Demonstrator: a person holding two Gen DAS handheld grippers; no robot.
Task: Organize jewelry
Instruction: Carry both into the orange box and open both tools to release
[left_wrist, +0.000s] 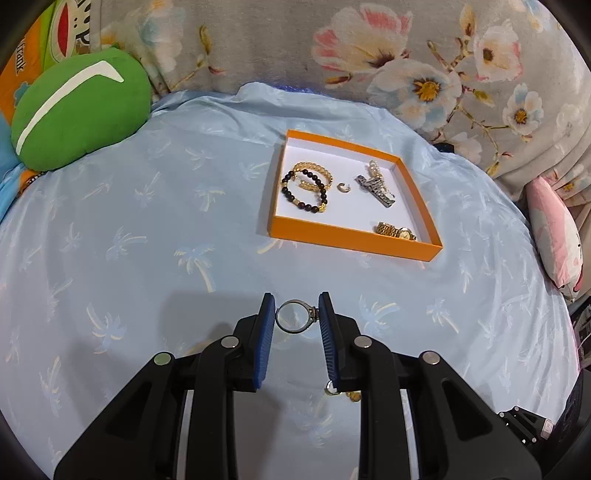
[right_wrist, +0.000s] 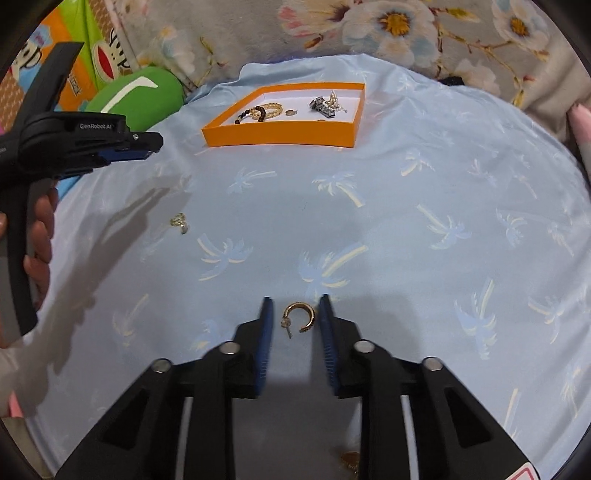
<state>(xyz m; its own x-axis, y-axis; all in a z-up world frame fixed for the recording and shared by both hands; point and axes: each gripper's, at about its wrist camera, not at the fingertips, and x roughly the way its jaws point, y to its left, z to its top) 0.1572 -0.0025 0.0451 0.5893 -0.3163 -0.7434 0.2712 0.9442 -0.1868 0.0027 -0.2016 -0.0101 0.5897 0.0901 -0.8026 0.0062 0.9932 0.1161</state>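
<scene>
My left gripper (left_wrist: 296, 315) is shut on a silver ring (left_wrist: 295, 316), held between its blue pads above the blue cloth. An orange tray (left_wrist: 352, 242) lies ahead, holding a bead bracelet (left_wrist: 306, 194), a gold chain bracelet (left_wrist: 308, 173), a small ring (left_wrist: 344, 187), a silver clip (left_wrist: 376, 190) and a gold watch (left_wrist: 397, 231). My right gripper (right_wrist: 296, 317) is open around a gold hoop earring (right_wrist: 300, 316) that lies on the cloth. The tray (right_wrist: 280, 134) is far ahead of it. The left gripper (right_wrist: 122, 147) shows at the left of the right wrist view.
A small gold piece (right_wrist: 180, 222) lies on the cloth left of centre. Another gold piece (left_wrist: 349, 395) lies beneath the left gripper's fingers. A green cushion (left_wrist: 77, 110) sits at the back left, a pink pillow (left_wrist: 557, 236) at the right, and a floral blanket (left_wrist: 406, 55) behind.
</scene>
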